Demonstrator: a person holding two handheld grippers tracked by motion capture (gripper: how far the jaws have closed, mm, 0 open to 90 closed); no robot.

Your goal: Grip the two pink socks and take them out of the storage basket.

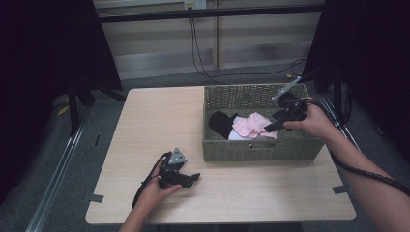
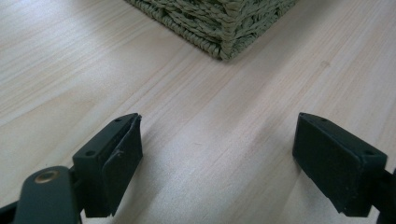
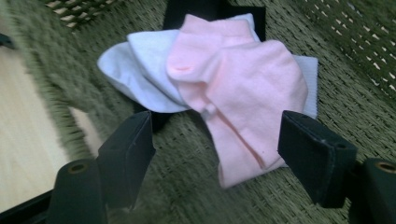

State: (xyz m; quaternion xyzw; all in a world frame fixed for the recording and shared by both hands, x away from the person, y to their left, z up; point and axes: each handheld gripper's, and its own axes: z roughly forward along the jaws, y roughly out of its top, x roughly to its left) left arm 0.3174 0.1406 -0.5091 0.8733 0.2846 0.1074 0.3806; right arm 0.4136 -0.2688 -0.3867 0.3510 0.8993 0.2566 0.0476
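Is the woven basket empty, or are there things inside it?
Not empty. The woven basket holds pink socks lying over white socks, with a black piece of cloth beside them.

Dim high view, dark edges, soft blurred close-ups

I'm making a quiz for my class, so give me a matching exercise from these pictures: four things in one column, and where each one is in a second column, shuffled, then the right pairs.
Things:
1. pink sock
2. black garment
3. left tongs
4. right tongs

Places:
A. low over the bare table, near the basket's corner
B. on top of the white socks in the basket
C. held over the basket, just above the socks
D. at the left end of the pile in the basket

Pairs: 1-B, 2-D, 3-A, 4-C
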